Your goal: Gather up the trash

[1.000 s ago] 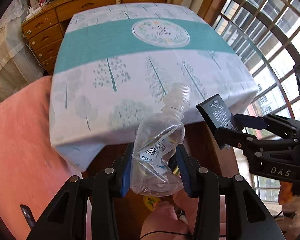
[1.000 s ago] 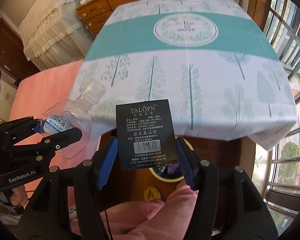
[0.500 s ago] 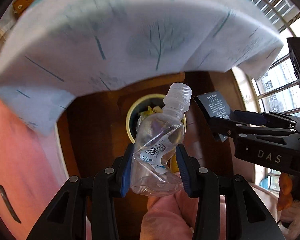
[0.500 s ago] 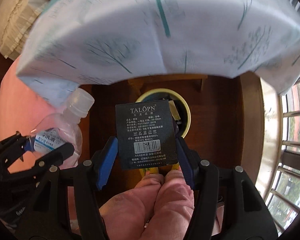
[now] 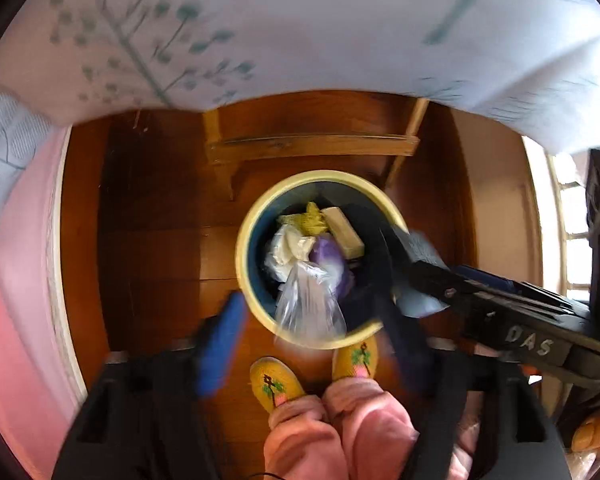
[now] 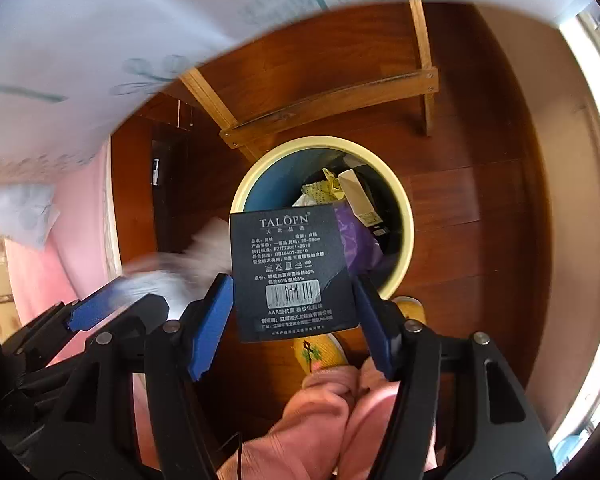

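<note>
Left wrist view: the left tongs (image 5: 312, 320) point down at a round bin (image 5: 244, 248) with a pale yellow rim and blue inner wall, standing on the dark wooden floor (image 5: 152, 220). Their jaws are opening and stand wide apart, blurred, one blue pad at 8 o'clock and the other at 4 o'clock. Between them, touching neither, the clear crumpled plastic bottle (image 5: 310, 306) shows smeared over the bin's near rim at 6 o'clock. Inside the bin lie yellow paper, white wrap, a purple piece and a tan box. A tablecloth (image 5: 300, 28) with a teal tree print hangs across 12 o'clock. Yellow slippers (image 5: 276, 382) and pink trouser legs sit at 6 o'clock. The right tongs (image 5: 424, 256) come in from 3 o'clock.

Right wrist view: the right tongs (image 6: 294, 320) have their jaws opening slightly, with the black card (image 6: 292, 268) between them; the blue pads lie against its two side edges. The card is flat, printed "TALOPN" in white with a barcode, and hangs over the bin's (image 6: 406, 216) near rim. At 9 o'clock the bottle (image 6: 180, 264) is a white blur above the left tongs (image 6: 116, 300).
</note>
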`<state>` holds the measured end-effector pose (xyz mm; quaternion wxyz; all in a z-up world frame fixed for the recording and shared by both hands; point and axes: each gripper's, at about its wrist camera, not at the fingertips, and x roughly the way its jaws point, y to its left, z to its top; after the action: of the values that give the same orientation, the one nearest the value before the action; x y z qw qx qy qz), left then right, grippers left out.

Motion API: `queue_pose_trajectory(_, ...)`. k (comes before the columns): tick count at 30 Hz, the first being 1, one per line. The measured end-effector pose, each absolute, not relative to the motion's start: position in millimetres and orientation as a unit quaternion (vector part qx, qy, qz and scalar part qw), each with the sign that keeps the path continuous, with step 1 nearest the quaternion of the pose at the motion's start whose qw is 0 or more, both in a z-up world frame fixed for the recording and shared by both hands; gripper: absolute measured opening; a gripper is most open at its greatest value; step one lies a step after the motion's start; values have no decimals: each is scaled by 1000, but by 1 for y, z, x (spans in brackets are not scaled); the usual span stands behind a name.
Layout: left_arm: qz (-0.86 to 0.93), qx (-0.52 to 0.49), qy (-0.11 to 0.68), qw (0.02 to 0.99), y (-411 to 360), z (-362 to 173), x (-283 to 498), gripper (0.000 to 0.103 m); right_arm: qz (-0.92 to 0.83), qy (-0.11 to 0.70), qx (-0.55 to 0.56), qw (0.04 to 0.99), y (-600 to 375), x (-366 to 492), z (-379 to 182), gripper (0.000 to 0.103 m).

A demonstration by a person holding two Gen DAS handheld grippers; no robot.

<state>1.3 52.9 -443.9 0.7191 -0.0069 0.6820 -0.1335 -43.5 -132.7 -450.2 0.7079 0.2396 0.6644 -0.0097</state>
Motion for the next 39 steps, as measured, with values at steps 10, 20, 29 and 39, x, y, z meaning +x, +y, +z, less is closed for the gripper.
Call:
queue_pose_trajectory(10, -93, -26, 672, 734, 75, -449, 9, 93, -9, 657, 225, 720, -137, -34, -451, 73)
queue_pose_trajectory(20, -78, -37, 646, 758, 86, -372, 0, 92, -16, 649, 207, 732, -135, -36, -417, 73)
queue_pose_trajectory(29, -76, -21, 608, 790, 97, -277, -2, 93, 0, 627, 156, 763, -114, -41, -339, 73)
queue_pose_trajectory(39, -79, -6, 574, 815, 100, -167, -8, 92, 19, 578, 120, 807, -101, -53, -216, 73)
